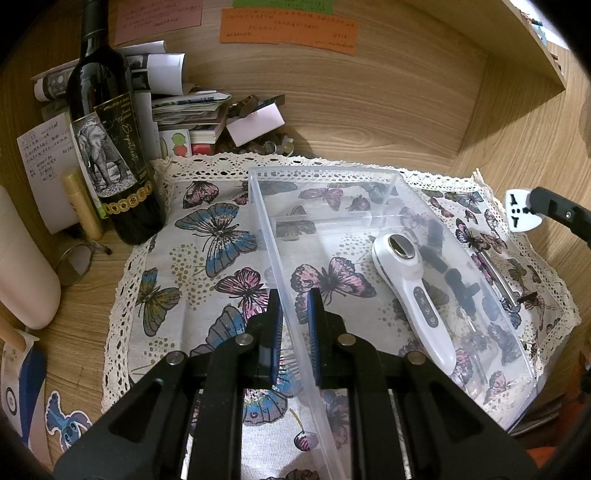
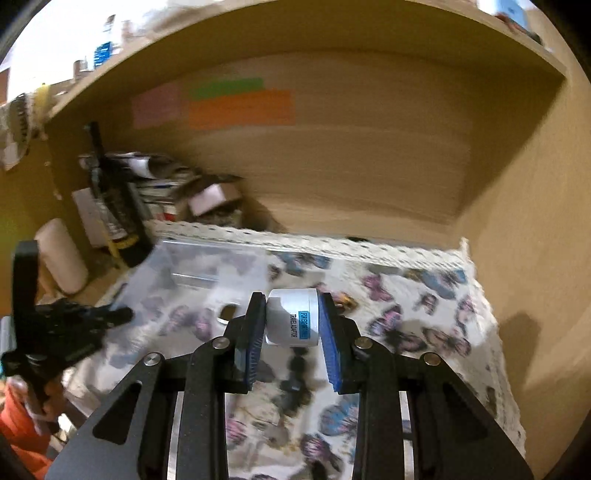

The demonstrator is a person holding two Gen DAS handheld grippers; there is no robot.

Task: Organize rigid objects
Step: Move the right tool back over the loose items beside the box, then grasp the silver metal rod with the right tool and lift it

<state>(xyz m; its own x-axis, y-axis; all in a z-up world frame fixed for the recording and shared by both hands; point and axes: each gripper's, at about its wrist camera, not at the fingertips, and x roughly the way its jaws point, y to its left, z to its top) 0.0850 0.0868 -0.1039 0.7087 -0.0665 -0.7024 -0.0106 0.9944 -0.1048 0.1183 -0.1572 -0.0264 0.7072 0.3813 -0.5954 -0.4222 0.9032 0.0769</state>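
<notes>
A clear plastic bin (image 1: pixel 266 229) lies on a butterfly-print cloth (image 1: pixel 207 266) inside a wooden cubby. My left gripper (image 1: pixel 294 306) is shut on the bin's left wall. A white handheld device (image 1: pixel 413 291) with buttons lies inside the bin, next to dark small items (image 1: pixel 458 280). My right gripper (image 2: pixel 291 317) is shut on a white travel adaptor (image 2: pixel 291 317) and holds it above the cloth, right of the bin (image 2: pixel 192 273). The adaptor also shows at the right edge of the left wrist view (image 1: pixel 519 210).
A dark wine bottle (image 1: pixel 107 140) stands at the back left beside a gold tube (image 1: pixel 81 203), a white cylinder (image 1: pixel 26 273), notes and a pile of papers (image 1: pixel 184 107). Colored sticky notes (image 1: pixel 288 29) hang on the back wall. The cubby's right wall (image 2: pixel 532 258) is close.
</notes>
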